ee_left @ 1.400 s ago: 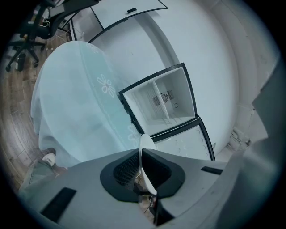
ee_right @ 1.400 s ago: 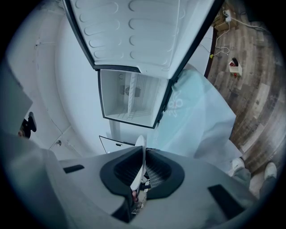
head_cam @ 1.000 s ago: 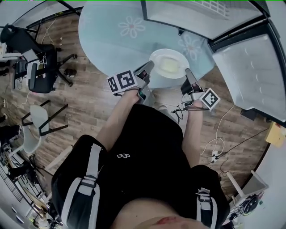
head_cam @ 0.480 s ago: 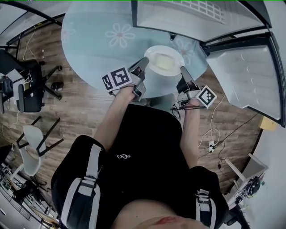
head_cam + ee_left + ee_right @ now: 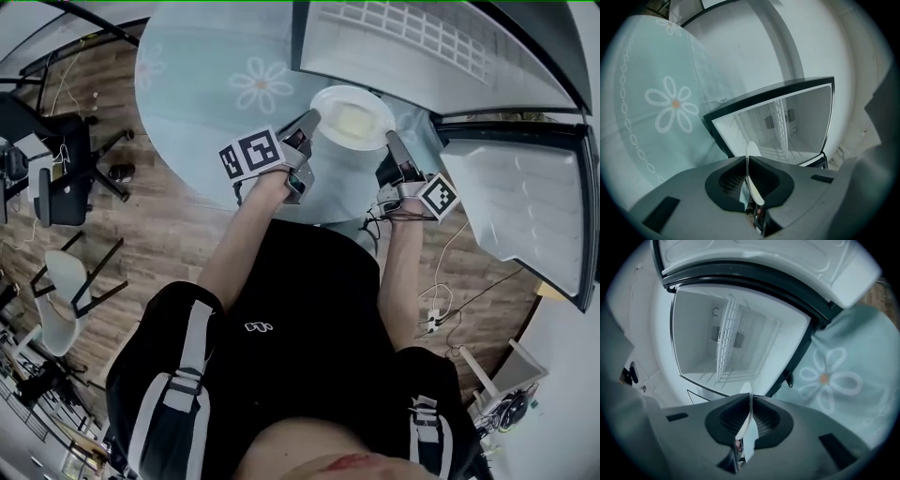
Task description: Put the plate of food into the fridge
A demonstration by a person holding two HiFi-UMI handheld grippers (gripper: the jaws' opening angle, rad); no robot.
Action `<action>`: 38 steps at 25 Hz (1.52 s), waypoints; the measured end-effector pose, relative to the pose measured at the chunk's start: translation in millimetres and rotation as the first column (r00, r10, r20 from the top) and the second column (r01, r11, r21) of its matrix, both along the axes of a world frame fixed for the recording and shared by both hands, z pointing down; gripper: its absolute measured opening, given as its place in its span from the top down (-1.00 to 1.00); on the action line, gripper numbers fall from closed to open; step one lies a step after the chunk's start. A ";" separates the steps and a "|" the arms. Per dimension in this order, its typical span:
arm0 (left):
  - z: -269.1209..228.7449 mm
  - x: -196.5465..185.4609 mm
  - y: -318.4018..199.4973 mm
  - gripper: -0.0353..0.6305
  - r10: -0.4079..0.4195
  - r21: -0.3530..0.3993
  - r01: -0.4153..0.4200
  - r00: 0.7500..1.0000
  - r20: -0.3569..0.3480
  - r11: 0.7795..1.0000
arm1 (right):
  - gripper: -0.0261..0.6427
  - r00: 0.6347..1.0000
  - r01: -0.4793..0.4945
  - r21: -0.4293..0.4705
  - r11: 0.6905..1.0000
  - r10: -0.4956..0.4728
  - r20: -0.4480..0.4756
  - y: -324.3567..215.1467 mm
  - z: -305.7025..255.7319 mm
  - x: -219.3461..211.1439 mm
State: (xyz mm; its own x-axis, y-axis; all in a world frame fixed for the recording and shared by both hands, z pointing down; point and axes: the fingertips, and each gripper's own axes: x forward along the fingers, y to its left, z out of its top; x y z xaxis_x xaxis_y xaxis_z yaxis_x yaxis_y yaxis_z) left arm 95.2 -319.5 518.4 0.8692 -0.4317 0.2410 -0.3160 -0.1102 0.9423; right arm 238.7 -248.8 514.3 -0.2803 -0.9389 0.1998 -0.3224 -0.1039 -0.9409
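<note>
The round, glossy white plate, pale yellow food at its middle, hangs between 2 grippers. The left gripper and the right gripper are each clamped on its thin rim, on opposite sides. Below it is a round table's teal cloth, printed with white daisies. Just ahead the white fridge stands open, with a wire shelf inside and its door swung to the right.

1 plate, 2 claws, 1 fridge, 2 chairs.

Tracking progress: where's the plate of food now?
Head view, top centre: round white plate of food, held between left claw and right claw, before the open white fridge.
</note>
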 end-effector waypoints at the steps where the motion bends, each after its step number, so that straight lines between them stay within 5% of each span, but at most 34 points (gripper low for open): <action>1: -1.6 4.5 -6.7 0.87 -0.003 0.006 0.003 1.000 0.001 1.000 | 0.86 1.000 -0.001 0.002 1.000 0.001 0.007 -7.5 0.5 5.1; 18: 0.2 49.7 -81.7 0.87 -0.007 0.036 0.005 0.999 0.042 0.999 | 0.86 1.000 0.001 -0.002 1.000 -0.001 -0.003 -76.2 4.0 44.6; 33: 38.0 64.9 -122.3 0.86 -0.073 0.004 0.073 0.995 0.073 0.997 | 0.84 0.992 -0.095 -0.120 0.988 0.084 -0.089 -114.3 38.4 64.8; 38: 54.0 72.7 -122.5 0.84 -0.043 0.014 0.042 0.989 0.141 0.999 | 0.83 0.981 -0.092 -0.187 0.978 0.057 -0.185 -116.1 53.1 75.2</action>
